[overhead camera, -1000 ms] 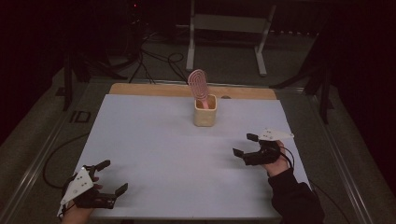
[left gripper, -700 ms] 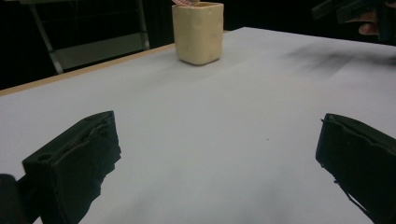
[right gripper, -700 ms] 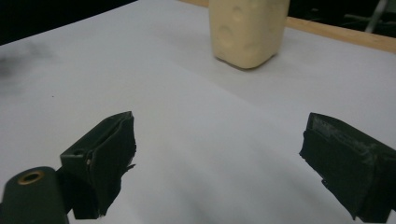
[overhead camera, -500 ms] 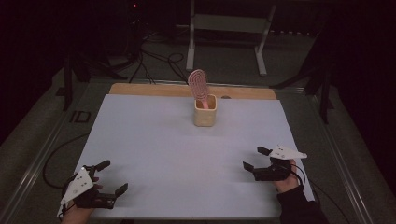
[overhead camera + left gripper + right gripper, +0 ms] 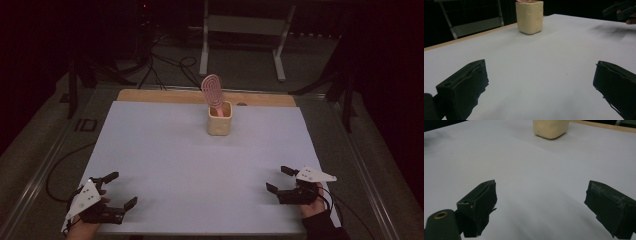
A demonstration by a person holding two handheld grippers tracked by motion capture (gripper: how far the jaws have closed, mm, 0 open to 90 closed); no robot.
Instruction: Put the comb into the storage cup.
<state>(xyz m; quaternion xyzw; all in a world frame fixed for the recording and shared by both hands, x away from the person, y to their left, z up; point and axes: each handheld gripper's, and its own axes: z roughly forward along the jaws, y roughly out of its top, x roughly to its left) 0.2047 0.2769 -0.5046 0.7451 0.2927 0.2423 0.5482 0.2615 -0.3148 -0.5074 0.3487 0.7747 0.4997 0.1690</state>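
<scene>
High view shows my right gripper and left gripper resting low near the table's front edge, well short of the cream cup on either side. Both have jaws spread wide and empty. The pink paddle brush stands tilted in that cup, toward the far edge. I'd judge it best to reach slowly and pinch the brush above the rim.

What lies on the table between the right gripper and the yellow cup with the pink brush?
Nothing: in the high view, only bare white tabletop lies between the right gripper and the yellow cup holding the pink brush.
</scene>
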